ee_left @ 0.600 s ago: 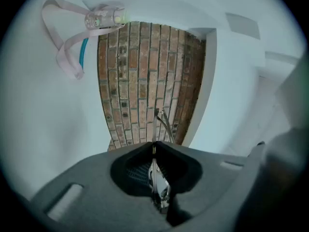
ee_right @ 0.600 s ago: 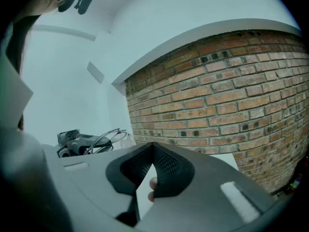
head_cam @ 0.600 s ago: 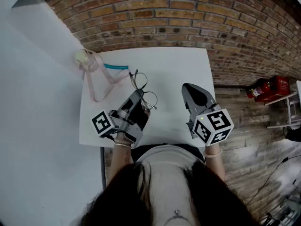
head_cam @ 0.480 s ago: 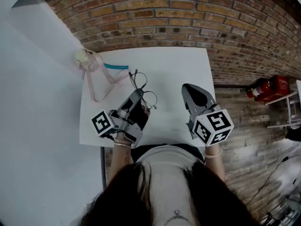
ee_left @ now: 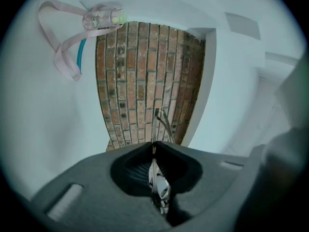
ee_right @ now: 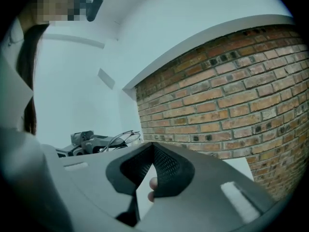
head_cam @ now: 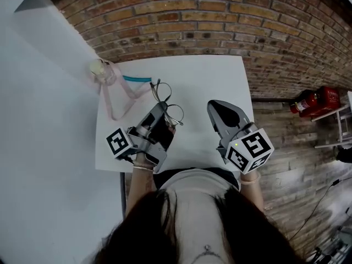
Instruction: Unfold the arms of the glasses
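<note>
The thin wire-framed glasses (head_cam: pixel 164 99) are pinched in my left gripper (head_cam: pixel 159 112), which is shut on them over the white table (head_cam: pixel 220 76). In the left gripper view the glasses (ee_left: pixel 160 124) stand edge-on between the jaws, and part of the frame pokes out past the tips. My right gripper (head_cam: pixel 214 106) hovers to their right, apart from them, shut with nothing in it. The right gripper view shows the glasses (ee_right: pixel 121 137) and the left gripper (ee_right: pixel 89 141) off to its left.
A small clear bottle (head_cam: pixel 101 70) on a pink strap (head_cam: pixel 113 100) lies at the table's far left corner, beside a teal strip (head_cam: pixel 136 78). A brick wall (head_cam: pixel 220 21) runs behind the table. A red fire extinguisher (head_cam: pixel 312 102) lies on the floor at right.
My right gripper has shifted a little to the left, closer to the glasses. The left gripper still holds the glasses in about the same place.
</note>
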Available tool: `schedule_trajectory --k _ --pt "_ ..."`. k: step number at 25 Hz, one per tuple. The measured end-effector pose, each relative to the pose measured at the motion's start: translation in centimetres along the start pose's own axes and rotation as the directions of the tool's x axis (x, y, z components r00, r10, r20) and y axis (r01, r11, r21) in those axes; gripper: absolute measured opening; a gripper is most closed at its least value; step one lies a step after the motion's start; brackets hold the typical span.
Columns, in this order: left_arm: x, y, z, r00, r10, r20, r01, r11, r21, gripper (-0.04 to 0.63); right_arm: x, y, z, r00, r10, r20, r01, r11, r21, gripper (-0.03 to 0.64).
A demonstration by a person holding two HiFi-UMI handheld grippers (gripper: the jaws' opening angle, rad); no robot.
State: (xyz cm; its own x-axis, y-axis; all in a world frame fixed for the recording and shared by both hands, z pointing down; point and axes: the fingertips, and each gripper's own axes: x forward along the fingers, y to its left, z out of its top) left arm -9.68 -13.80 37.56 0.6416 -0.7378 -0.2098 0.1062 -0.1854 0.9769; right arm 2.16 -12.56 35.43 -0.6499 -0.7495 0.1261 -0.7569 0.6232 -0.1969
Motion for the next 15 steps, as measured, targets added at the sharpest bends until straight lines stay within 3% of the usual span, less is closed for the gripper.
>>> schedule_trajectory --k 15 --pt "0.2 -0.6 0.1 1.0 -0.01 0.008 0.01 1.0 -0.002 0.025 0.1 3.1 0.3 0.993 0.117 0.022 -0.116 0.992 -0.047 0.01"
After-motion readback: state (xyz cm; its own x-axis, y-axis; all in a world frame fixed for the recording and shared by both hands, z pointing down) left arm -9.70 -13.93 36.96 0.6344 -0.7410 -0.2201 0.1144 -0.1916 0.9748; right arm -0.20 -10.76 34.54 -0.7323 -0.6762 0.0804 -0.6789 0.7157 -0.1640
